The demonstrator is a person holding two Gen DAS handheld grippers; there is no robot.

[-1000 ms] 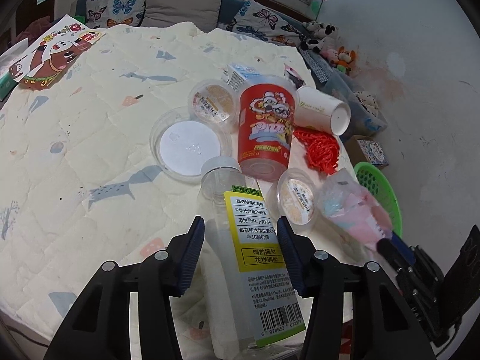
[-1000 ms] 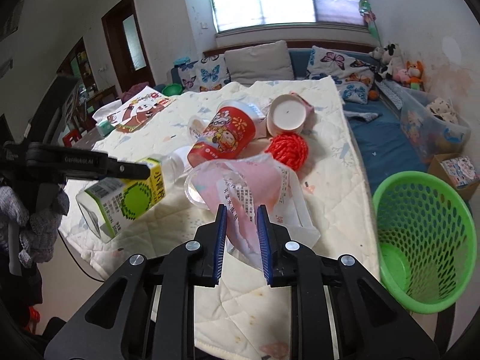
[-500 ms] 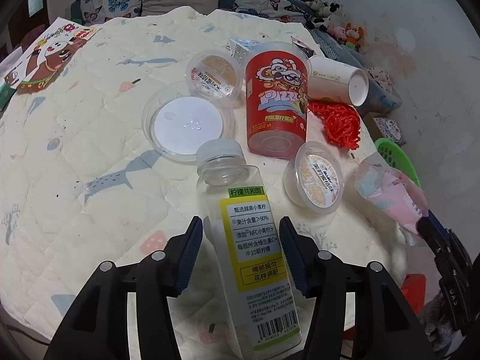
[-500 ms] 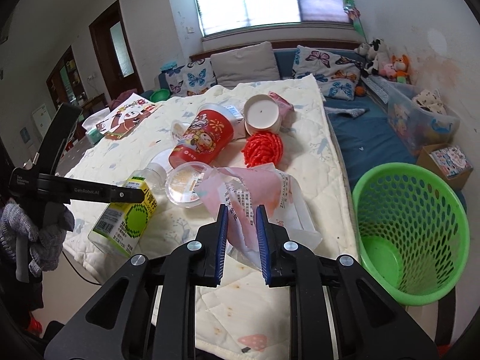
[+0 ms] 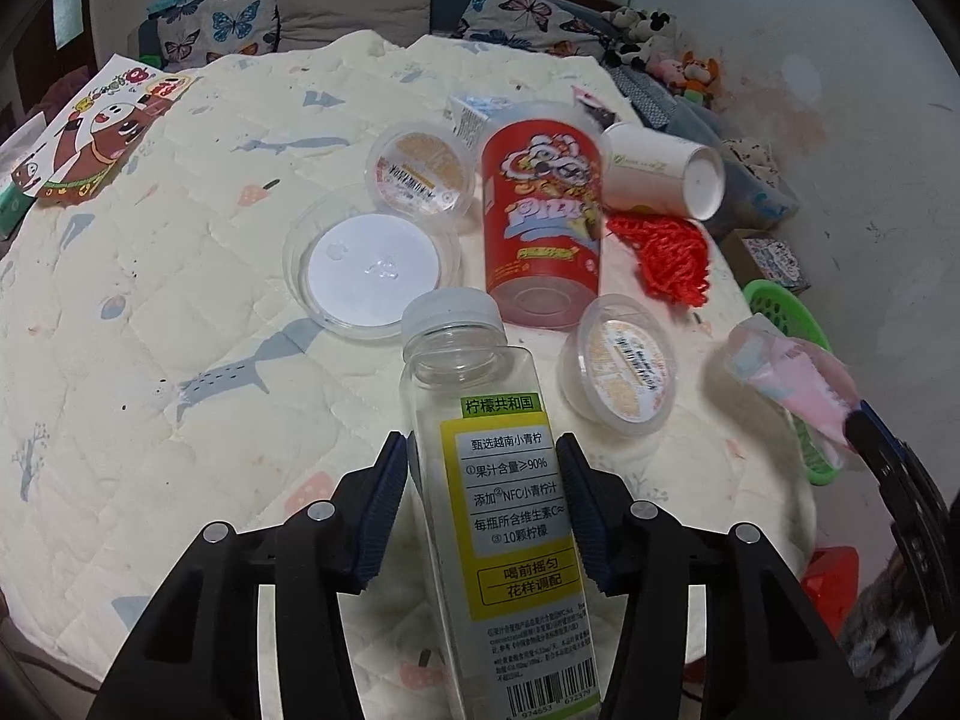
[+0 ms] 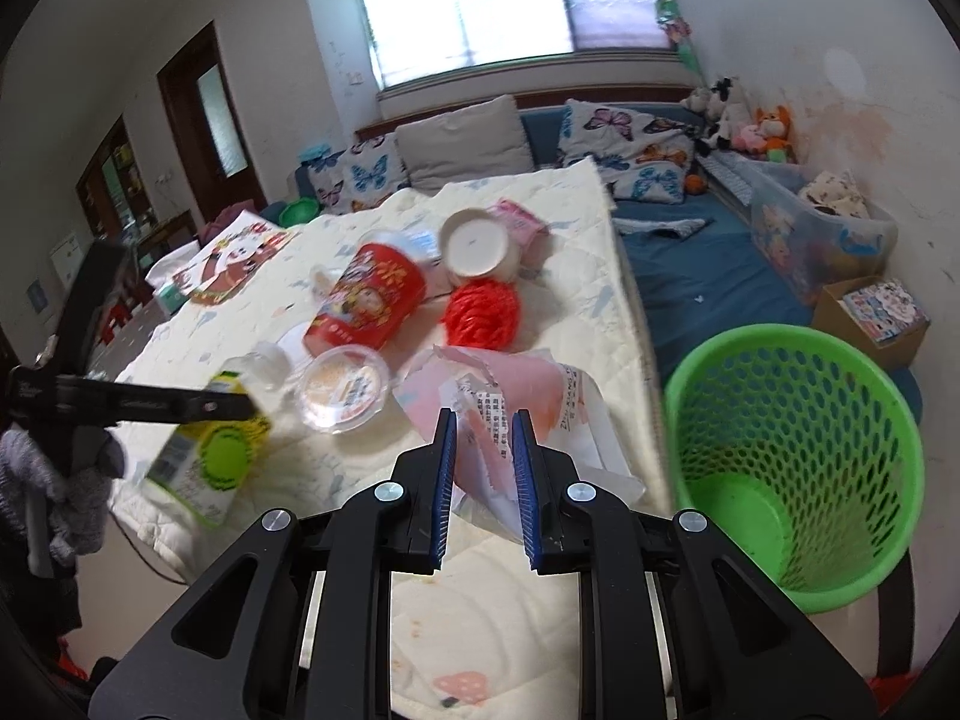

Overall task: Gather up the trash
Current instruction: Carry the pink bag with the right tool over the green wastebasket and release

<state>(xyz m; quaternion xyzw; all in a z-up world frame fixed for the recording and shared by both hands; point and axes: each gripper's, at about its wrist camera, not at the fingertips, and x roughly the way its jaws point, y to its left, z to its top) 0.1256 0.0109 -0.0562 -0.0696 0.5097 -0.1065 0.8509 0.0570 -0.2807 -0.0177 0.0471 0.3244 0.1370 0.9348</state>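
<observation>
Trash on quilt point(image 5: 150, 300): one bottle point(image 5: 498, 480) clamped, it seems, by left gripper point(image 5: 483, 495), jaws just closing; one wrapper point(image 6: 510, 396) pinched in right gripper point(image 6: 483, 468); two tubs, two cups, one lid; one basket point(image 6: 792, 468) beside.

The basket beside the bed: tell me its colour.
Bright green, with a perforated wall; the basket shows best in the right wrist view.

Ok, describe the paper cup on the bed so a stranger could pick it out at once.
Start at the cream quilted bedspread and find the tall red snack tub in the middle of the litter. Just right of it, above the tangle of red plastic netting, lies the white paper cup. It is the only cup tipped on its side, and it is opaque paper, not clear plastic.
</observation>
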